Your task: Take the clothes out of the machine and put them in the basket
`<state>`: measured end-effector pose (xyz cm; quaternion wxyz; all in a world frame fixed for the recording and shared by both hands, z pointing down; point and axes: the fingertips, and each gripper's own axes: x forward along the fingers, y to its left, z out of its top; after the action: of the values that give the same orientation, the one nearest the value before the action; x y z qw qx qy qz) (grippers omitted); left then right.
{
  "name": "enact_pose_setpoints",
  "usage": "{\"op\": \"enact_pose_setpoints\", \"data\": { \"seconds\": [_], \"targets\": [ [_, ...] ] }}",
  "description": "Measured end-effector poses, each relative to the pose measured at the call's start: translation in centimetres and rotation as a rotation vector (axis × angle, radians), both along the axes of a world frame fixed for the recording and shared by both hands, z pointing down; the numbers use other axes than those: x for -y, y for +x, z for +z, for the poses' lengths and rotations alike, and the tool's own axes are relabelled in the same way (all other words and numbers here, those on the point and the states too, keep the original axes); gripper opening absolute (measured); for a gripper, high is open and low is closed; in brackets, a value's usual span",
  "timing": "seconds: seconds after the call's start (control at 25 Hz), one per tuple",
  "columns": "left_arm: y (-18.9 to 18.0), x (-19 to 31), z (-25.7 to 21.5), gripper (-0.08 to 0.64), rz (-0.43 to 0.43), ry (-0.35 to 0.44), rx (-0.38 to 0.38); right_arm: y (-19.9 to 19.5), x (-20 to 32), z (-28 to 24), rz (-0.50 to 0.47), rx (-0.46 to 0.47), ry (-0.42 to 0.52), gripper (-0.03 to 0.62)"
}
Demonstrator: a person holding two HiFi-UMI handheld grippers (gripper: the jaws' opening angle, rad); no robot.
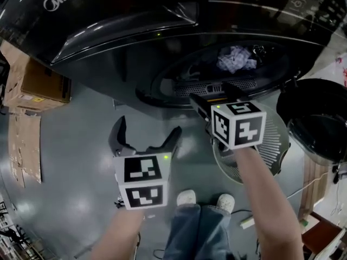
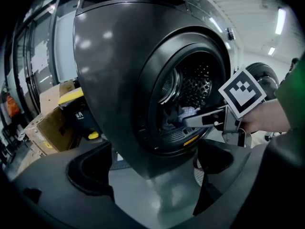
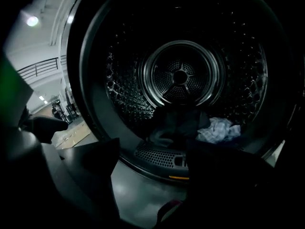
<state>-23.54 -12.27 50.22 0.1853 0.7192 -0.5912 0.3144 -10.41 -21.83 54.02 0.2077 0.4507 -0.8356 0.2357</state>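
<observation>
The dark washing machine [image 1: 124, 31] stands with its round drum mouth open. Inside lie a crumpled white cloth [image 1: 236, 58] and a dark garment [image 3: 176, 123]; the white cloth [image 3: 219, 129] rests to the right of the dark one. My right gripper [image 1: 214, 93] is at the drum's lower rim, open, with nothing between its fingers [image 3: 102, 161]. My left gripper [image 1: 149, 126] hangs open and empty over the grey floor, in front of the machine [image 2: 119, 80]. The white slatted basket [image 1: 274, 140] sits on the floor under my right arm.
The machine's round door [image 1: 317, 121] is swung open at the right. Cardboard boxes [image 1: 35, 85] stand left of the machine, with flattened cardboard [image 1: 24, 145] on the floor. The person's white shoes [image 1: 187, 197] are near the bottom of the head view.
</observation>
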Motion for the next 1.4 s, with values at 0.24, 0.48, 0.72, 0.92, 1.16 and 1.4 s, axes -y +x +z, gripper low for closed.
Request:
{"op": "enact_pose_setpoints", "data": {
  "seconds": [0.24, 0.48, 0.72, 0.92, 1.16, 1.4],
  "targets": [
    [-2.6, 2.1, 1.4, 0.566, -0.138, 0.038, 0.097, -2.3, 3.7, 3.2, -0.033, -0.007, 0.023, 0.425],
    [-3.4, 4.1, 1.6, 0.554, -0.225, 0.107, 0.17, -4.0, 6.1, 5.0, -0.093, -0.043, 0.063, 0.402],
    [-3.8, 5.1, 1.0, 0.437, -0.219, 0.217, 0.204, -5.3, 8.4, 7.4, -0.093, -0.043, 0.04, 0.321],
    [-3.8, 5.5, 1.1, 0.437, -0.238, 0.255, 0.187, -6.7, 9.2, 9.8, -0.119, -0.077, -0.061, 0.151],
    [-2.4, 4.6, 1.5, 0.437, -0.193, 0.191, 0.189, -4.7, 6.9, 7.9, -0.082, -0.036, -0.024, 0.046],
    [-0.3, 2.6, -1.1, 0.437, -0.138, 0.112, 0.18, -1.0, 2.8, 2.8, -0.077, -0.026, -0.018, 0.046]
  ]
}}
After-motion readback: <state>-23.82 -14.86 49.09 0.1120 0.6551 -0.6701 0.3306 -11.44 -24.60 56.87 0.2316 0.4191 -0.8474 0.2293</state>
